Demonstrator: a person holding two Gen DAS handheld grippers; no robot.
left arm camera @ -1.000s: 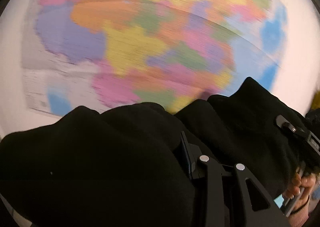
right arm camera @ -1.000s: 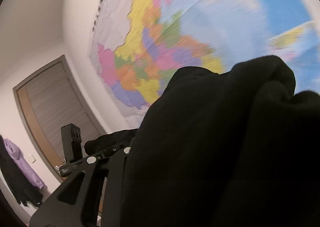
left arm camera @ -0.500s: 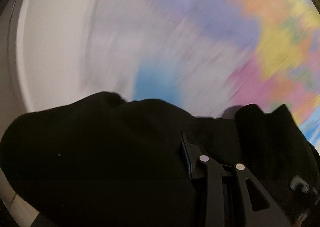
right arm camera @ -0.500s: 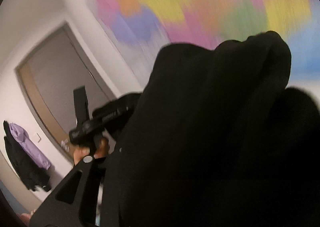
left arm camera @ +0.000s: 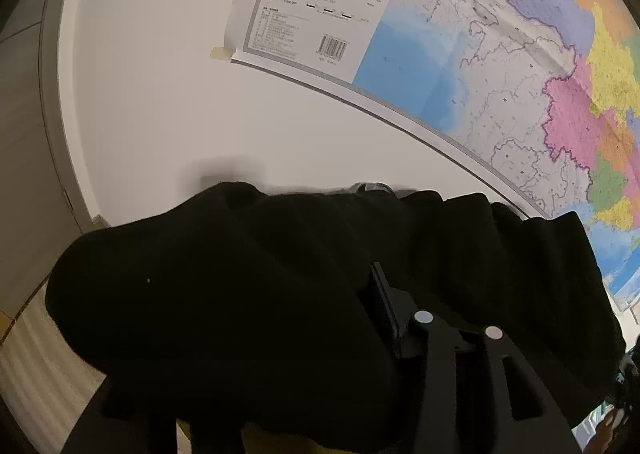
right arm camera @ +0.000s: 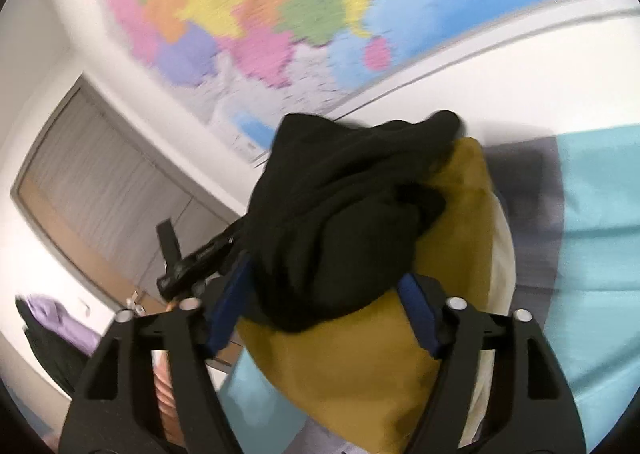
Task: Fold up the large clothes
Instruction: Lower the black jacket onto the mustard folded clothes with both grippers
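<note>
Black garment (left arm camera: 248, 294) — bulky dark cloth, bunched; in the left wrist view it is spread from 9 to 3 o'clock and covers the lower half of the frame. The left gripper (left arm camera: 384, 318) is largely buried: only one blue-padded finger (left arm camera: 386, 310) and the black linkage are seen, with cloth pressed against that pad, so whether the tongs are clamped or parted cannot be told.

In the right wrist view the same garment (right arm camera: 340, 222) is heaped at centre, lying on a mustard-yellow cushion (right arm camera: 360, 374). The right gripper (right arm camera: 320, 314) is seen with its blue fingers (right arm camera: 230, 302) spread wide, the cloth bulging between them and not pinched. This view is motion-blurred.

Wall map (left arm camera: 520, 66) — pastel regions, at 1 to 3 o'clock, taped at its corner. A legend panel with a barcode (left arm camera: 332, 48) is visible; the print is too small to be read.

Also recorded: turquoise sheet (right arm camera: 592, 222) at 3 o'clock; grey door (right arm camera: 104, 190) at 9 o'clock; a purple garment (right arm camera: 52, 314), cut off at the edge.
</note>
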